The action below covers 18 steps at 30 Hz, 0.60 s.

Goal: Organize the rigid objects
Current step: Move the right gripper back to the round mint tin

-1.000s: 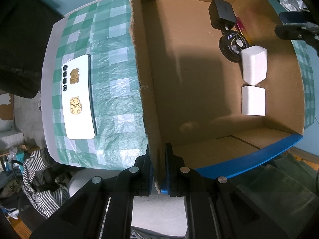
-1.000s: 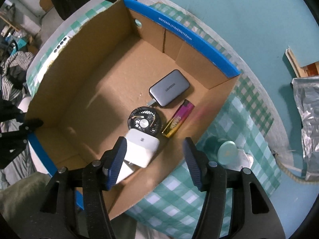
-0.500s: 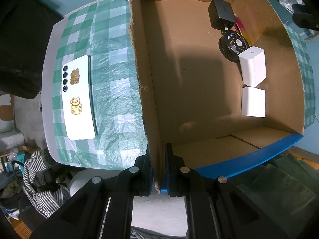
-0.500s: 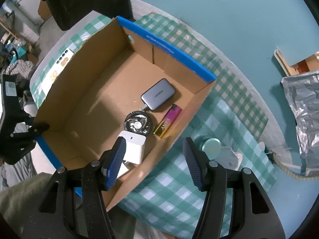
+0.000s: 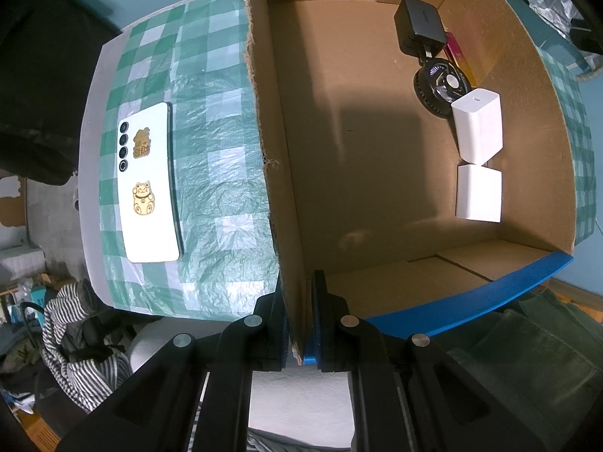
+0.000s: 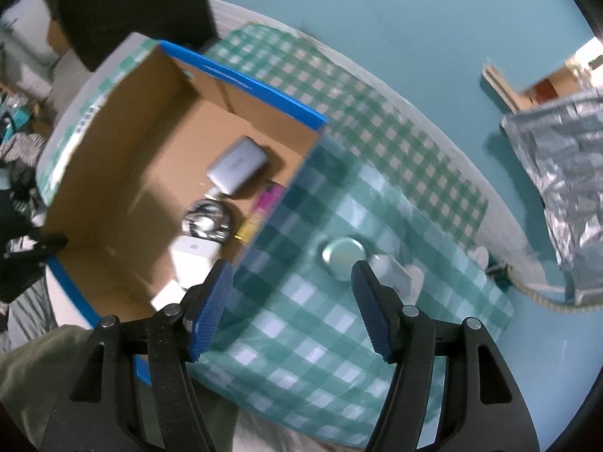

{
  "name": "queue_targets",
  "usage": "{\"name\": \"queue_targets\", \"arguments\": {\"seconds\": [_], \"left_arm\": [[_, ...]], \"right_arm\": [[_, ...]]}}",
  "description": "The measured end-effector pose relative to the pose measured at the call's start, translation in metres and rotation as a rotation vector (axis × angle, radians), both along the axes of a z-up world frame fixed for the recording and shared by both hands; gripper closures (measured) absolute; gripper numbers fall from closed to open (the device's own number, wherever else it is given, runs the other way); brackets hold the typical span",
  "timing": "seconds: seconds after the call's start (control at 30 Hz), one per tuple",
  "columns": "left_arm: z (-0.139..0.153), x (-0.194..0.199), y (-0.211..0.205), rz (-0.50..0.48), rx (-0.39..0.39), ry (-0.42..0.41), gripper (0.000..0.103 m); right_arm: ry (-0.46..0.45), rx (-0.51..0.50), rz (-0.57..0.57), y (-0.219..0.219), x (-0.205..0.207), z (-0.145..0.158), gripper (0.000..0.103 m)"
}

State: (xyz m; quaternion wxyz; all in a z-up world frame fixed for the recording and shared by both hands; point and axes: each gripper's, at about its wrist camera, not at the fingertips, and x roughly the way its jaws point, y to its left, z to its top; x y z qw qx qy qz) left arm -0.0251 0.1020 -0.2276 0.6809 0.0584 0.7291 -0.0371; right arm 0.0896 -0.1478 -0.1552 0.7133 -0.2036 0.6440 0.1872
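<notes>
My left gripper point(image 5: 301, 324) is shut on the near corner of the cardboard box's wall point(image 5: 279, 173). Inside the box lie two white chargers point(image 5: 478, 128), a black round fan point(image 5: 439, 84), a dark power bank point(image 5: 420, 24) and a pink lighter point(image 5: 458, 52). A white phone point(image 5: 149, 184) with gold stickers lies on the checked cloth left of the box. My right gripper point(image 6: 292, 293) hangs over the cloth beside the box point(image 6: 124, 173); its jaws are opening with nothing between them. A round tin point(image 6: 343, 254) and small white items point(image 6: 395, 275) lie just beyond its fingertips.
The green checked cloth point(image 6: 339, 331) covers a round table on a teal floor. A silver foil bag point(image 6: 565, 173) and a rope point(image 6: 535, 293) lie off to the right. Striped clothing point(image 5: 75, 342) is heaped below the table's left edge.
The right gripper has left the box, moving right over the cloth toward the round tin, and its jaws have spread. The white charger it hovered over stays in the box. Left gripper unmoved.
</notes>
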Motion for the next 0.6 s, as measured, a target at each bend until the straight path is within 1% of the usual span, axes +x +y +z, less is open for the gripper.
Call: {"name": "queue_targets", "arguments": {"seconds": [0.1, 0.17, 0.23, 0.4, 0.6], "left_arm": [[-0.001, -0.001, 0.001, 0.001, 0.0, -0.001, 0.094], [-0.001, -0.002, 0.001, 0.001, 0.001, -0.001, 0.094], [-0.001, -0.002, 0.001, 0.0, 0.002, -0.001, 0.094], [0.0, -0.003, 0.001, 0.0, 0.006, -0.002, 0.094], [0.002, -0.004, 0.0, 0.004, 0.005, -0.004, 0.094]], "right_arm": [[0.029, -0.018, -0.055, -0.017, 0.012, -0.015, 0.038], [0.059, -0.004, -0.1, -0.029, 0.022, -0.026, 0.038], [0.07, 0.001, -0.132, -0.036, 0.028, -0.034, 0.038], [0.109, 0.005, -0.166, -0.041, 0.037, -0.052, 0.038], [0.135, -0.021, -0.183, -0.041, 0.044, -0.077, 0.038]]}}
